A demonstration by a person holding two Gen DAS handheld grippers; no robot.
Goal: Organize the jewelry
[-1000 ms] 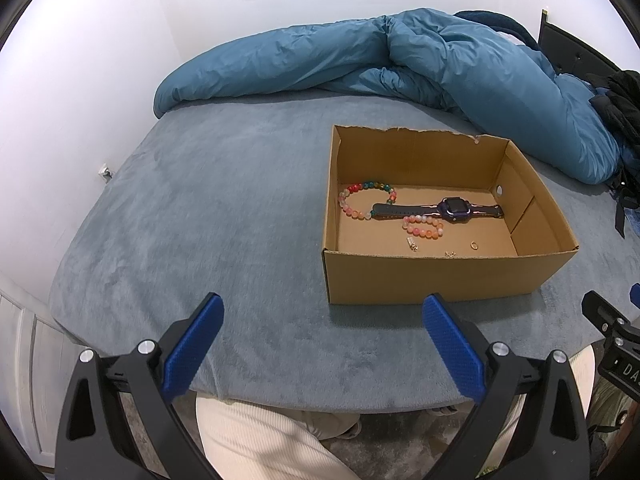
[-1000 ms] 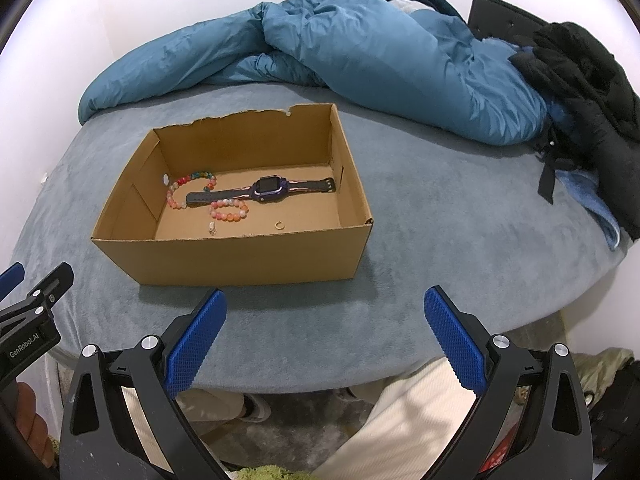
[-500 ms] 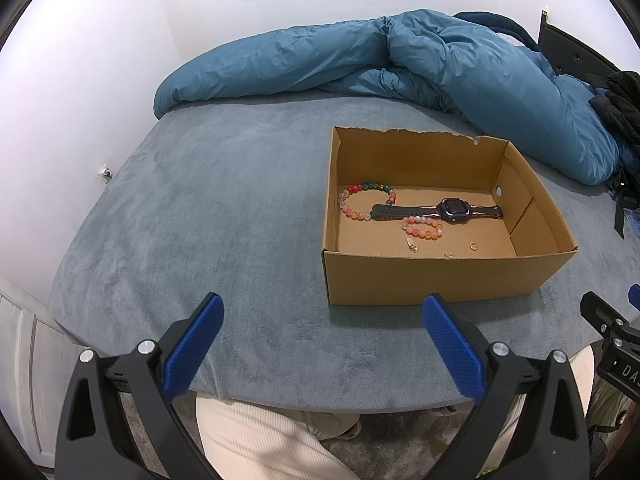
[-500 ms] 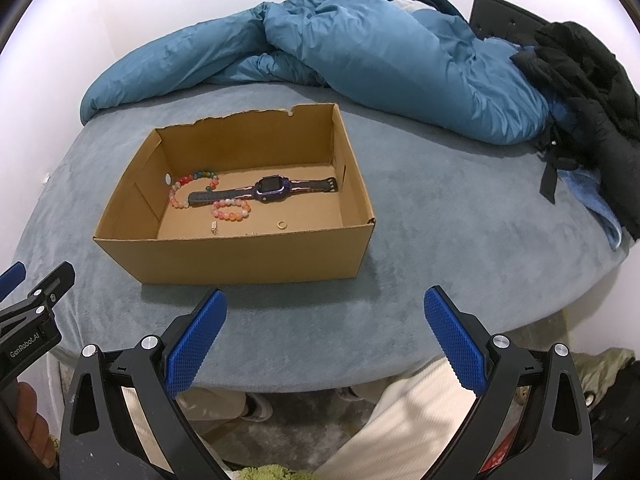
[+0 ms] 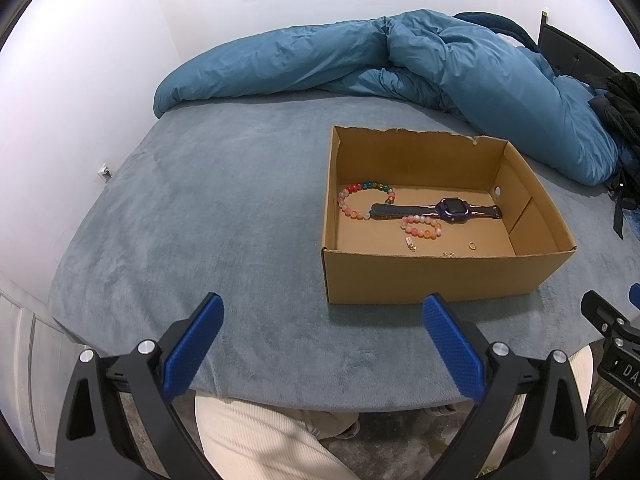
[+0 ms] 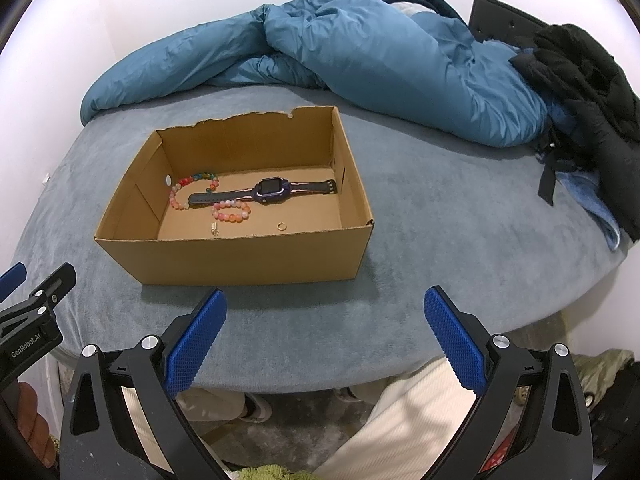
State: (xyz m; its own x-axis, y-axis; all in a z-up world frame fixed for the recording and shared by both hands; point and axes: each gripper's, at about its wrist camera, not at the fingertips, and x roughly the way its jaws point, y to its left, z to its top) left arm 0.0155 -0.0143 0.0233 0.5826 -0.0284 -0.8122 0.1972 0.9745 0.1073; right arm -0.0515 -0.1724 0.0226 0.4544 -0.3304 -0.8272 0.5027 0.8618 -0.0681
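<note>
An open cardboard box [image 5: 440,276] [image 6: 248,260] stands on the grey-blue bed. Inside lie a purple smartwatch [image 5: 452,209] [image 6: 272,190], a multicoloured bead bracelet [image 5: 362,198] [image 6: 188,188], a pink bead bracelet [image 5: 420,227] [image 6: 232,211], a gold ring [image 5: 472,245] [image 6: 282,225] and small gold earrings [image 5: 411,245] [image 6: 215,229]. My left gripper [image 5: 320,312] is open and empty, in front of the box. My right gripper [image 6: 326,306] is open and empty, also short of the box's near wall.
A rumpled blue duvet [image 5: 400,64] [image 6: 360,52] lies along the far side of the bed. Black clothing [image 6: 580,80] is piled at the right. The bed's near edge [image 5: 320,396] runs below both grippers, with my legs under it.
Both views have shifted only slightly; the box sits a touch nearer in the right wrist view. Both grippers stay open and empty.
</note>
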